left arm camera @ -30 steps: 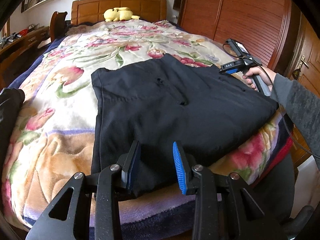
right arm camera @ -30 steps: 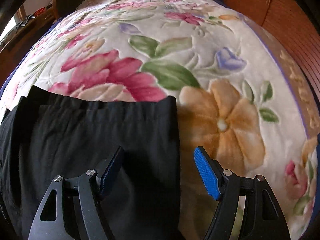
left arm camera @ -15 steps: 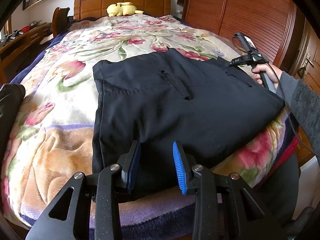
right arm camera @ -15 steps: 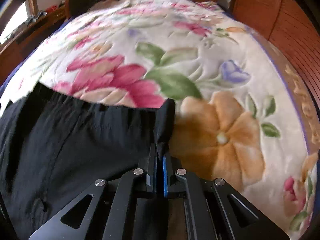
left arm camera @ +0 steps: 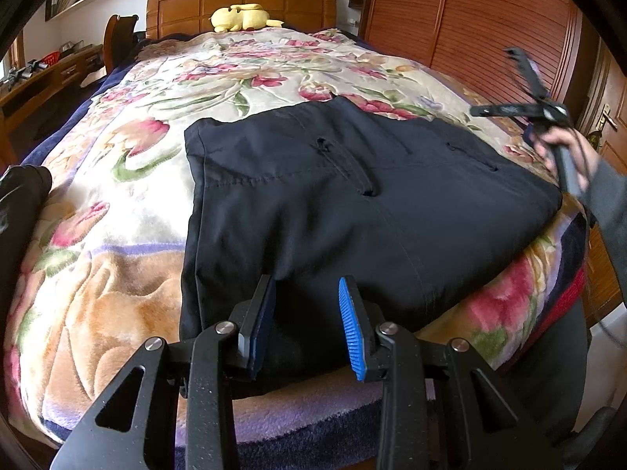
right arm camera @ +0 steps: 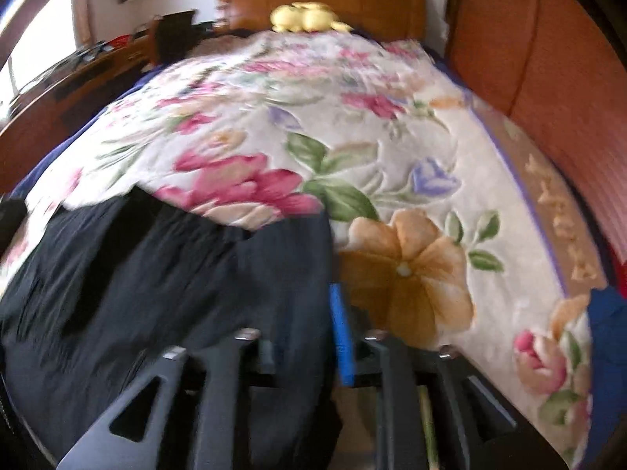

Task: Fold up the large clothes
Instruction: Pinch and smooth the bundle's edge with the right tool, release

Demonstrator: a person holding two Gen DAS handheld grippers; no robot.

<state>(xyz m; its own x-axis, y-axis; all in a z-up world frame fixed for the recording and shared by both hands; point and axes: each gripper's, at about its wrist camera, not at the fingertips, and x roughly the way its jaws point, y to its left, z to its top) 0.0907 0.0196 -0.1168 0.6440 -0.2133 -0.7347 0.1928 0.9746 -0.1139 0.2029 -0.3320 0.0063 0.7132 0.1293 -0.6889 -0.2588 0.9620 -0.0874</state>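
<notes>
A dark folded garment lies flat on the floral blanket, directly ahead of the left gripper, whose fingers are spread, hovering above the cloth's near edge. To its right, the right gripper pinches the garment's right edge between its pads, though the view is blurred. A yellow plush toy sits far ahead by the headboard.

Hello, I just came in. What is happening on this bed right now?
A person is folding dark trousers spread on a floral blanket, with a handheld gripper in each hand. The left gripper is open, poised over the near edge of the garment. The right gripper is at the far right corner, with cloth between its fingers; the picture is too blurred to tell if it grips.
</notes>
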